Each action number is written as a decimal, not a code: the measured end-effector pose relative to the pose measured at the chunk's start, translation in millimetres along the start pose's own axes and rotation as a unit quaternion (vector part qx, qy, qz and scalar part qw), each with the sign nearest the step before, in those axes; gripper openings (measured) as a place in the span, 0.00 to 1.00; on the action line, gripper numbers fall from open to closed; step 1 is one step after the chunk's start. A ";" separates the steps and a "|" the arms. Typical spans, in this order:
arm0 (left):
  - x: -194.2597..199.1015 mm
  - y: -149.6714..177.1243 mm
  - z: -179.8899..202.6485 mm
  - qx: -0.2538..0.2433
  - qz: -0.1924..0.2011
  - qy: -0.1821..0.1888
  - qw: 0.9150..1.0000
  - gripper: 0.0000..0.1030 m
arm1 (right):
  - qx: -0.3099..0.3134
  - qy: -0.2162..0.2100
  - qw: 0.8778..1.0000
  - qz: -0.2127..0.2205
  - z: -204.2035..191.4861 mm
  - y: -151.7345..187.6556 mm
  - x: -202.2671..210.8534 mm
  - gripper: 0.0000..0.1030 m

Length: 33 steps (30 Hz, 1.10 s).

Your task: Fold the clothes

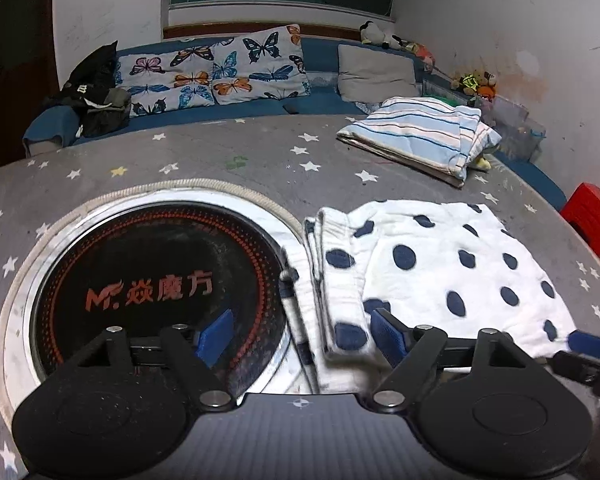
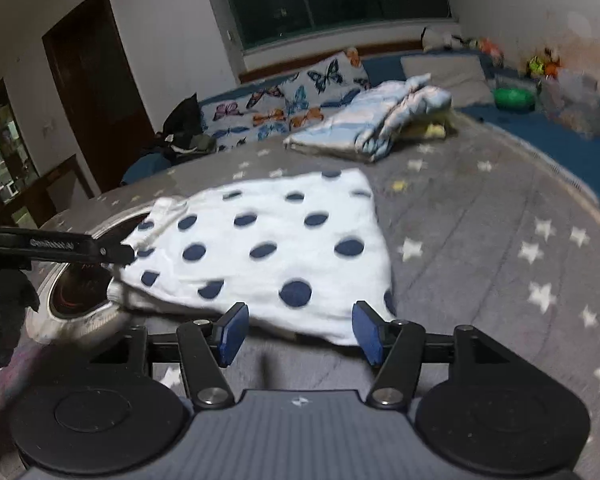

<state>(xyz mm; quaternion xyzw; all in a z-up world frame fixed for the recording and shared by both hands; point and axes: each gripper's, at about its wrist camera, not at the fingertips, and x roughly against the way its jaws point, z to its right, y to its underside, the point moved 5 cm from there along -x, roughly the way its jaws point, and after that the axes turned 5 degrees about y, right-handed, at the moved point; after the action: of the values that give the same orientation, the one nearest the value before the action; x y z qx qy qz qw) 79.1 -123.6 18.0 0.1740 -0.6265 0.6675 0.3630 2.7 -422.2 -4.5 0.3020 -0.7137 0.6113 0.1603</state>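
Observation:
A white garment with navy polka dots (image 1: 452, 264) lies partly folded on the grey star-print table cover; it also shows in the right wrist view (image 2: 268, 248). Its left folded edge (image 1: 336, 272) hangs over the rim of the round cooktop. My left gripper (image 1: 304, 336) is open, its blue pads either side of that folded edge. My right gripper (image 2: 298, 334) is open at the garment's near hem, touching nothing. The right gripper's tip shows at the left wrist view's right edge (image 1: 592, 344). The left gripper's finger (image 2: 112, 252) reaches the garment's left edge.
A round black induction cooktop (image 1: 156, 288) is set into the table left of the garment. A folded blue striped cloth (image 1: 416, 136) lies farther back. A sofa with butterfly cushions (image 1: 220, 68) stands behind the table. A red box (image 1: 592, 216) sits at the right edge.

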 end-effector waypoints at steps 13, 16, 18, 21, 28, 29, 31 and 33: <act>25.6 21.5 6.1 -0.001 0.001 0.013 1.000 1.00 | 0.026 0.020 0.999 0.033 -17.7 10.4 25.9 1.00; 30.5 27.1 7.7 -0.003 0.000 0.015 1.000 1.00 | 0.018 0.021 0.999 0.037 -19.8 13.2 29.8 1.00; 33.8 30.9 8.7 -0.005 0.000 0.017 1.000 1.00 | 0.010 0.020 0.999 0.038 -20.0 14.9 32.5 1.00; 38.8 36.6 10.2 -0.007 -0.001 0.019 1.000 1.00 | -0.004 0.022 0.999 0.039 -20.7 17.3 36.7 1.00; 51.8 47.5 13.6 -0.014 0.007 0.032 0.999 1.00 | -0.025 0.024 0.999 0.041 -26.2 23.1 44.9 1.00; 53.6 48.5 13.7 -0.016 0.010 0.033 0.999 1.00 | -0.024 0.025 0.999 0.041 -27.8 23.8 45.9 1.00; 56.2 50.4 14.4 -0.018 0.012 0.036 0.999 1.00 | -0.024 0.025 0.998 0.043 -30.8 25.5 47.8 1.00; 58.5 52.4 15.3 -0.020 0.014 0.039 0.999 1.00 | -0.023 0.025 0.998 0.043 -33.6 27.2 49.3 1.00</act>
<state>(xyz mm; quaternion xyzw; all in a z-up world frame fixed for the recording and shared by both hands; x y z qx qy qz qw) -0.6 -120.1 23.4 0.1319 -0.6276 0.6658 0.3814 -56.9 -399.2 10.6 0.2518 -0.7358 0.6084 0.1584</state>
